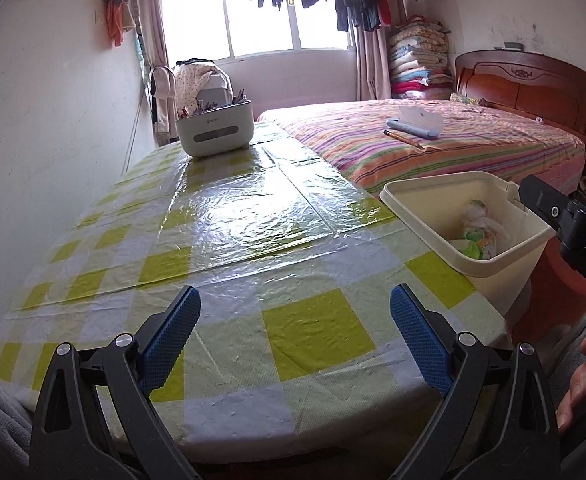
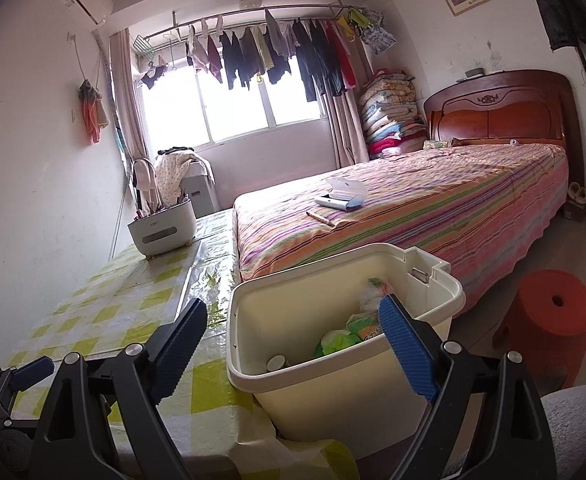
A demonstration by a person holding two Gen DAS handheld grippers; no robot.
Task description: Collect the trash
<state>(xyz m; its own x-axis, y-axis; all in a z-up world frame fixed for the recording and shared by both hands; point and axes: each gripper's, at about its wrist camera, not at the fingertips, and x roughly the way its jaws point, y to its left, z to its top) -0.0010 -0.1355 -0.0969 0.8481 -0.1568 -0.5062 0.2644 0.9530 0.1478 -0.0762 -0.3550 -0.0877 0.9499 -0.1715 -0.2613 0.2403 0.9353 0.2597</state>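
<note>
A cream plastic trash bin (image 1: 505, 264) hangs at the right edge of the table (image 1: 253, 240), which has a green-and-white checked cover. Crumpled wrappers and tissue (image 1: 479, 228) lie inside the bin. In the right wrist view the bin (image 2: 253, 344) is just in front of me, holding wrappers (image 2: 353, 328) and a small cup (image 2: 275, 362). My left gripper (image 1: 295, 316) is open and empty, low over the table's near end. My right gripper (image 2: 293, 328) is open and empty, with the bin's near left corner between its fingers.
A white organizer box (image 1: 213, 130) with pens stands at the table's far end. A bed (image 1: 453, 144) with a striped cover lies right of the table, with a pencil case (image 1: 415, 122) and pencil on it. A red stool (image 2: 545, 320) stands on the floor at right.
</note>
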